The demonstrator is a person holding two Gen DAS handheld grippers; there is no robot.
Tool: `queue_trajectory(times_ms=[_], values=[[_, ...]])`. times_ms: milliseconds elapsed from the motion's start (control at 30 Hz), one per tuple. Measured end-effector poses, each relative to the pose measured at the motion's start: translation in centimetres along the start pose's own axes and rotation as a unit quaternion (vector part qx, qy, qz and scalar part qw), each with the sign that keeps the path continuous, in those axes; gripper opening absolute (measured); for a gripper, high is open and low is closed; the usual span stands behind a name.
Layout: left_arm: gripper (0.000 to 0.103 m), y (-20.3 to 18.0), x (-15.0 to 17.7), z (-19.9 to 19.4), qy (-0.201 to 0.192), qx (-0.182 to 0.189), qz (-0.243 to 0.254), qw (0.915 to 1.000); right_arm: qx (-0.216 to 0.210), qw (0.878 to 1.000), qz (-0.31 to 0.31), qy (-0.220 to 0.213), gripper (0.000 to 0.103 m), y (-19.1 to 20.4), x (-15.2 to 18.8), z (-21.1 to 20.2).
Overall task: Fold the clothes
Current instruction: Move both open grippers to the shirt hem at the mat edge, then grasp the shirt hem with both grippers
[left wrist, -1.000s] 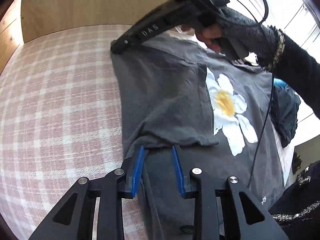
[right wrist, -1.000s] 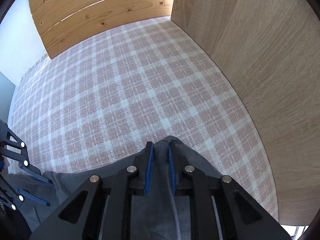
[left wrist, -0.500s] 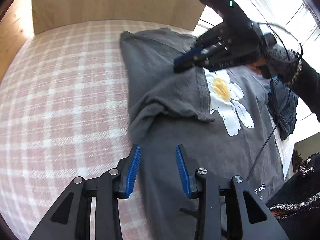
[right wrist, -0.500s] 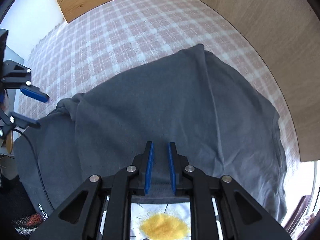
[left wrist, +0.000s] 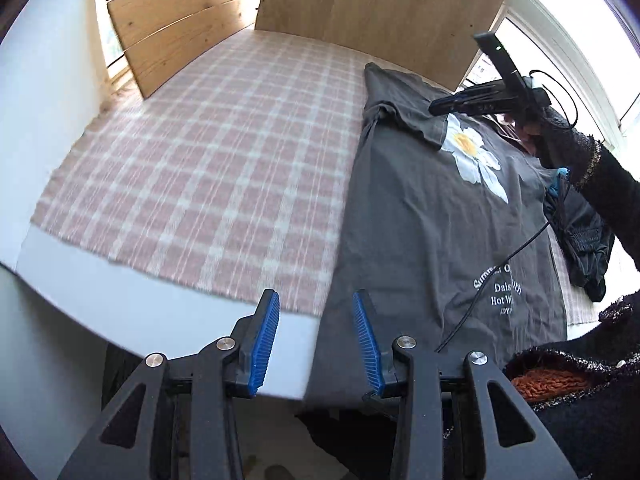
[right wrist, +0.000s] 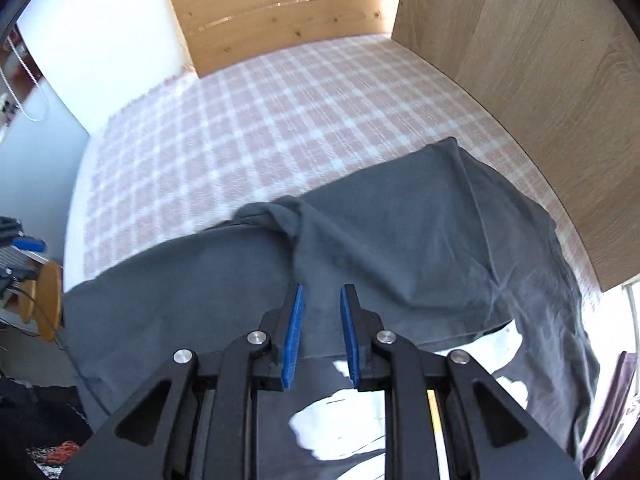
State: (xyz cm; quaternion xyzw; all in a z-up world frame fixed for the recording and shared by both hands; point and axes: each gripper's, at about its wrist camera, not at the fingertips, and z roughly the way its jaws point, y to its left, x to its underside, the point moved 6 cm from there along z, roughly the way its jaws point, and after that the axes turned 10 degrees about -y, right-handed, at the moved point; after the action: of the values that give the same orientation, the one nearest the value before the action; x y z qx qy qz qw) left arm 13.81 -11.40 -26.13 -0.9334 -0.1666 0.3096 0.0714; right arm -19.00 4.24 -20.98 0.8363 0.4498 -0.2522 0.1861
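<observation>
2 claws (left wrist: pixel 316 340) (right wrist: pixel 320 336) apart, empty, grey T-shirt (left wrist: pixel 432 216) print partly legible: "Hot", "Dais"

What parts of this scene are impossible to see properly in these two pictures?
- Left wrist view: the white lettering on the dark grey daisy-print T-shirt is crossed by a black cable.
- Right wrist view: the right gripper covers most of the white daisy print.

I am looking over a pink plaid cloth (left wrist: pixel 208 152) covering a white table (left wrist: pixel 120 312). Pine boards (left wrist: pixel 168 28) and an oak panel (left wrist: pixel 380 12) are standing at the far side, and daylight is pouring through windows (left wrist: pixel 568 60) on the right.
</observation>
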Motion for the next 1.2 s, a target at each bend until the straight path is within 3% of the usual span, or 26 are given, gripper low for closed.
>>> queue_trajectory(times_ms=[100, 167, 300, 367, 567, 667, 767, 1067, 1200], values=[[0.037, 0.2, 3.6, 0.1, 0.014, -0.002, -0.018, 0.9997, -0.018, 1.000, 0.004, -0.004, 0.019, 3.6, 2.6, -2.0], [0.037, 0.3, 5.6, 0.4, 0.026, -0.005, -0.020, 0.9994, -0.008, 1.000, 0.018, 0.001, 0.019, 4.5, 5.7, -3.7], [0.037, 0.3, 7.4, 1.0, 0.036, -0.002, -0.011, 0.9993, 0.011, 0.999, 0.046, 0.009, 0.019, 6.4, 12.0, -7.2], [0.037, 0.1, 7.8, 1.1, 0.036, 0.008, -0.009, 0.9993, 0.030, 0.995, 0.098, 0.003, 0.019, 5.9, 15.4, -9.8], [0.037, 0.1, 9.8, 2.1, 0.061, 0.033, 0.028, 0.9972, 0.084, 0.965, 0.245, -0.038, 0.019, 5.7, 24.3, -16.9], [0.037, 0.7, 10.6, 2.9, 0.071, 0.046, 0.046, 0.9954, 0.120, 0.953, 0.275, -0.047, 0.019, 7.5, 27.7, -19.1], [0.037, 1.3, 11.0, 3.7, 0.076, 0.062, 0.059, 0.9934, 0.129, 0.939, 0.315, -0.052, 0.020, 10.0, 30.5, -20.4], [0.036, 1.3, 11.4, 5.1, 0.072, 0.117, 0.099, 0.9856, 0.187, 0.908, 0.373, -0.039, 0.037, 16.0, 38.1, -21.4], [0.009, 0.5, 11.6, 4.5, 0.066, 0.143, 0.119, 0.9804, 0.210, 0.891, 0.402, -0.028, 0.040, 16.5, 42.1, -20.9]])
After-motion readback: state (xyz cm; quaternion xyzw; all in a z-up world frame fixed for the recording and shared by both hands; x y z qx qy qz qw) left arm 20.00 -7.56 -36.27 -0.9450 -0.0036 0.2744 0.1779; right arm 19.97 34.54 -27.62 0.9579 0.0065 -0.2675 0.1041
